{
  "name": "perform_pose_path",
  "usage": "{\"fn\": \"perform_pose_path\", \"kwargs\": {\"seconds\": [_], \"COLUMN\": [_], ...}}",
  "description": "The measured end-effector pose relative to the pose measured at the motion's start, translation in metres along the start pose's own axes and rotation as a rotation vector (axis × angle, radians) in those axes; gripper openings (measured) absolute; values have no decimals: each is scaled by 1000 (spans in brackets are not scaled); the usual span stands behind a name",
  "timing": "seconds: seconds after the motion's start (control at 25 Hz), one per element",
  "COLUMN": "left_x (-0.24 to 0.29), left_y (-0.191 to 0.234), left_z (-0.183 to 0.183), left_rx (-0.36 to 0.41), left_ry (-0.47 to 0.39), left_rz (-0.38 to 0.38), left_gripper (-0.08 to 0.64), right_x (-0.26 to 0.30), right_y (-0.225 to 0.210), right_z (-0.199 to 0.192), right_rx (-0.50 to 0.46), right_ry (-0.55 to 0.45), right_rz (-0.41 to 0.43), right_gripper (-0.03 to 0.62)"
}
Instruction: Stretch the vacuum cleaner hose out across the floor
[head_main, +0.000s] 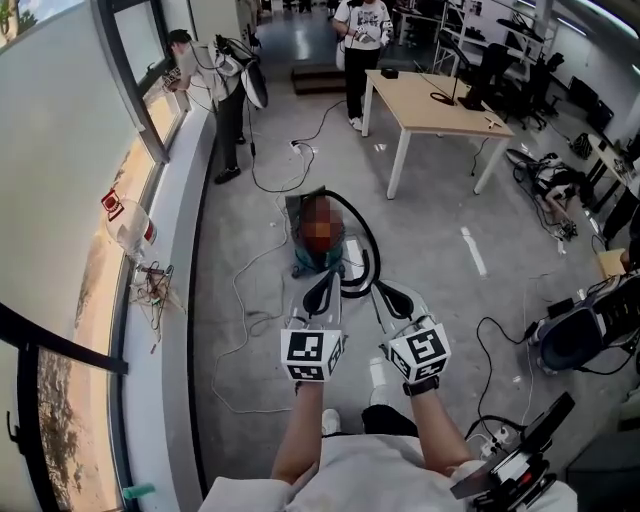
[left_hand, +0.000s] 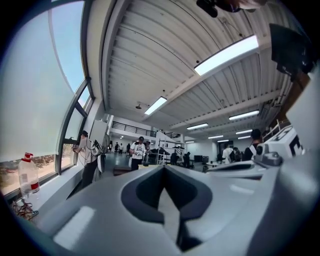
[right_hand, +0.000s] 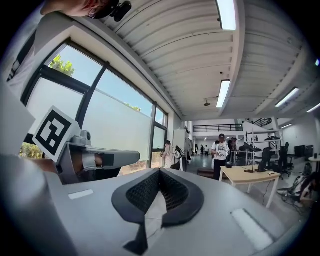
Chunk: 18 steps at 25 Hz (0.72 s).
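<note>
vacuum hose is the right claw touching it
Apart. The right gripper view shows the right claw shut, nothing at its tips; the head view shows the hose down on the floor.

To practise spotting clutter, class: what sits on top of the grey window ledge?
On the window ledge stands a clear plastic bottle with a red cap and, nearer, a tangle of wires. Whatever lies at the far end is covered by a person standing there.
</note>
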<state>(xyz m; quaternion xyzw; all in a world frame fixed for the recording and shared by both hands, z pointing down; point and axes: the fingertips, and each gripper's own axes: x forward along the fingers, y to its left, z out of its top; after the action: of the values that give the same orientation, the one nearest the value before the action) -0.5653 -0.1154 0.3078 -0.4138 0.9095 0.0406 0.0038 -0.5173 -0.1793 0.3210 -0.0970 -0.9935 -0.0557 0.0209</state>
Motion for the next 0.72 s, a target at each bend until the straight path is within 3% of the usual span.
{"fn": "perform_pose_path", "kwargs": {"seconds": [0.2, 0.28, 0.4, 0.48, 0.56, 0.72], "left_x": [78, 121, 178, 206, 227, 271], "left_y": [22, 23, 24, 33, 44, 45], "left_z": [-12, -3, 24, 38, 39, 10], "left_rx": [-13, -26, 42, 74, 57, 6], "left_ry": [18, 0, -27, -44, -49, -1], "left_rz": [14, 5, 11, 41, 79, 75], "left_gripper": [0, 0, 0, 0, 0, 0], "right_x": [69, 97, 139, 163, 179, 215], "right_y": [-47, -72, -118, -141, -155, -193], "right_z": [-11, -6, 9, 18, 18, -31], "right_rx": [39, 24, 0, -7, -10, 59], "right_ry": [-20, -33, -52, -70, -90, -29], "right_rz": [61, 103, 122, 133, 156, 159], "right_gripper": [-2, -2, -2, -2, -2, -2]}}
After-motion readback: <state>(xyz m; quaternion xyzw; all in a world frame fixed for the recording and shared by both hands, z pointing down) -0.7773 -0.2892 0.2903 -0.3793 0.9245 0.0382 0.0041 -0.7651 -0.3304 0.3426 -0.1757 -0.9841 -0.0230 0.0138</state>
